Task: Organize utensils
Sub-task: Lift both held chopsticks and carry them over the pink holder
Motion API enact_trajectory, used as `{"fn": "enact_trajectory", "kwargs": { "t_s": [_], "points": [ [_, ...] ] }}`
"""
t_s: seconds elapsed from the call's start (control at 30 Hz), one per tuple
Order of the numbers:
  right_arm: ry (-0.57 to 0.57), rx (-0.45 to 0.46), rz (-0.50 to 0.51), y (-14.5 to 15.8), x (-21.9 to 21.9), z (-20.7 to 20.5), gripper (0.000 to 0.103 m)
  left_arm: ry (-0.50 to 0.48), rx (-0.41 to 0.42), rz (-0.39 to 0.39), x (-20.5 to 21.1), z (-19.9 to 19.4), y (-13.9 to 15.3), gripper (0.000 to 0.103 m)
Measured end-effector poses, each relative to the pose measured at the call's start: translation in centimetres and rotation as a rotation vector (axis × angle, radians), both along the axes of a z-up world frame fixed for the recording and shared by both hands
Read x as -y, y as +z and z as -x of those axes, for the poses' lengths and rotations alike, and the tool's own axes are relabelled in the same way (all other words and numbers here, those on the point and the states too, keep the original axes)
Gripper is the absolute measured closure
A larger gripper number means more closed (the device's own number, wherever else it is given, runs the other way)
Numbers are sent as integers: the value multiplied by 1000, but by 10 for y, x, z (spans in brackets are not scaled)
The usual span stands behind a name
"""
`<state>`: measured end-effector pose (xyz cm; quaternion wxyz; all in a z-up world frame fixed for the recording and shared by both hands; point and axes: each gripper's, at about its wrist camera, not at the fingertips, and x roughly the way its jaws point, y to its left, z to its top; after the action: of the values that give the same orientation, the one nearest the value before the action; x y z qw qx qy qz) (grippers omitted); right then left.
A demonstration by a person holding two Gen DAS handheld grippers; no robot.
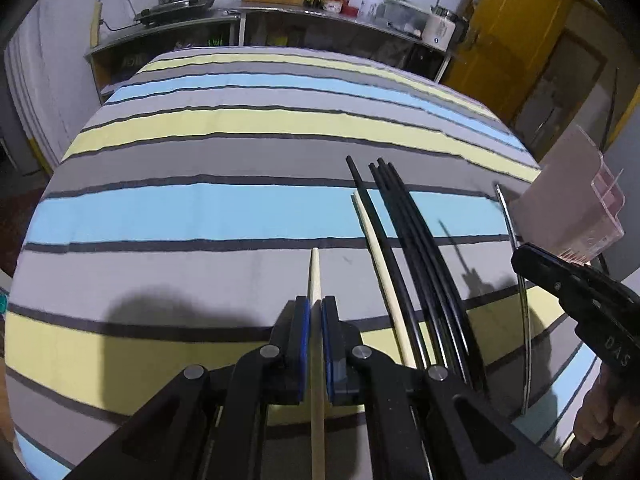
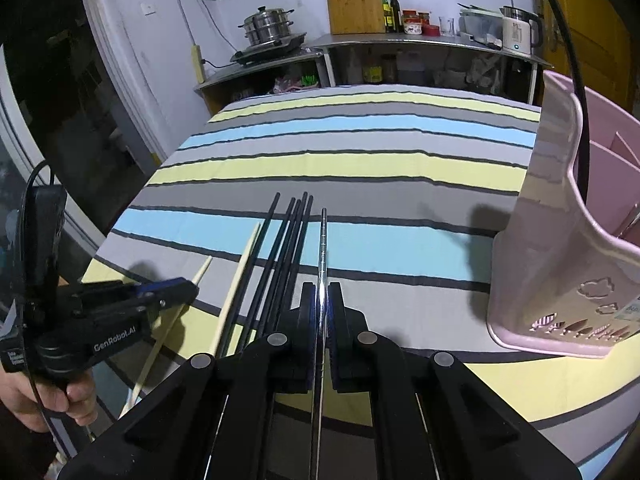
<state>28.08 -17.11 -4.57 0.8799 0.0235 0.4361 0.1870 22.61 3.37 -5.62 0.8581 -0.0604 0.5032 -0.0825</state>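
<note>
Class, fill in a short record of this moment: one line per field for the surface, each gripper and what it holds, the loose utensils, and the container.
surface: striped cloth over a table
left gripper: jaws shut on a wooden chopstick
right gripper: jaws shut on a metal chopstick
loose utensils: black chopsticks bundled side by side; a second wooden chopstick lying beside them
container: pink holder, upright at the right, with dividers inside

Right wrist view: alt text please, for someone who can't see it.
The right gripper is shut on a metal chopstick over a striped tablecloth. Left of it lie black chopsticks and a wooden chopstick; the left gripper holds another. A pink utensil holder stands at right.
</note>
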Motion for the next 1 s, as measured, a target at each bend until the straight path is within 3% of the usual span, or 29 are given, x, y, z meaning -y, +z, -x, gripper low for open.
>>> {"fn": "enact_trajectory", "kwargs": {
  "t_s": [0.23,0.4,0.6,0.63,0.77,1.0],
  "points": [
    [-1,-6,1,-3,2,0,98,-53,-17,-109,13,-15,1,97],
    [-2,-5,-1,-3,2,0,98,-65,-9,-140,20,-25,1,92],
    [-2,3,-3,1,2,2,98,-88,4,-179,24,-29,0,94],
    [-2,6,-3,3,2,2,98,-88,3,-179,23,-29,0,98],
    [0,20,-9,9,4,5,98,-74,20,-138,16,-25,12,98],
    [-5,75,-41,36,12,15,98,-65,139,-36,4,-3,70,98]
  ]
}}
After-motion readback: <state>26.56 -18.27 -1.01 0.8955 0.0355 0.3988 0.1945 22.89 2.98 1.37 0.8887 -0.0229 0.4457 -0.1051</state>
